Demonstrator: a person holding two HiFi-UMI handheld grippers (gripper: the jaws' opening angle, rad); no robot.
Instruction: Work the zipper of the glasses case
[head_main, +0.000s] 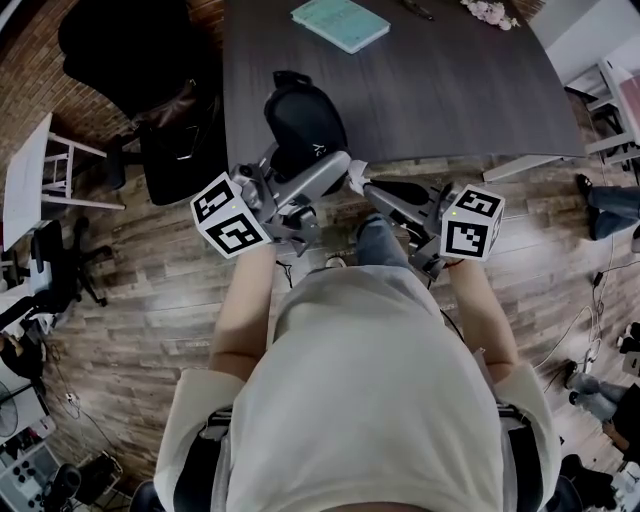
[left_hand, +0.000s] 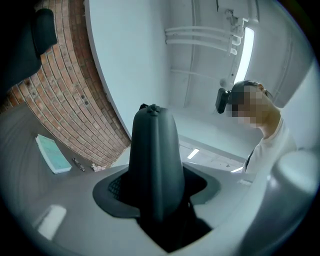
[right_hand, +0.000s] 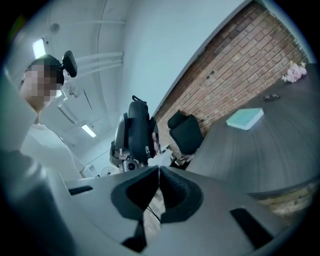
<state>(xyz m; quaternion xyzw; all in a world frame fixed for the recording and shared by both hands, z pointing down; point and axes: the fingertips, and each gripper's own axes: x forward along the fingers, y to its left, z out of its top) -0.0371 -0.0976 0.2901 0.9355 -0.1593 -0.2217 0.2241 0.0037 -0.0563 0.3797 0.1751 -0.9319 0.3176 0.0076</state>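
Left gripper (left_hand: 156, 202): jaws are standing apart and clamping the near end of the glasses case (left_hand: 155, 160) between the pads
Right gripper (right_hand: 158, 192): jaws are pressing together on nothing; the pads are meeting along a thin seam
Case position: the case (head_main: 305, 125) is being held in the air over the near edge of the dark table (head_main: 450, 90), in front of the person
Case long axis: it is running straight out from the left jaws, away from that gripper, with a small tab (left_hand: 150, 107) showing at the far tip; whether this is the zipper pull cannot be told
Direction from the right gripper: the case (right_hand: 137, 131) is lying ahead and up to the left of the closed jaws, appearing upright in the right gripper view
Gap: the right gripper (head_main: 360, 183) is sitting near the case's right flank, not touching it
Nearer hand: the left is already gripping; the right is the free one
Judged requirement: the right jaws are needing to part and travel leftward along the case's long axis toward the tab end
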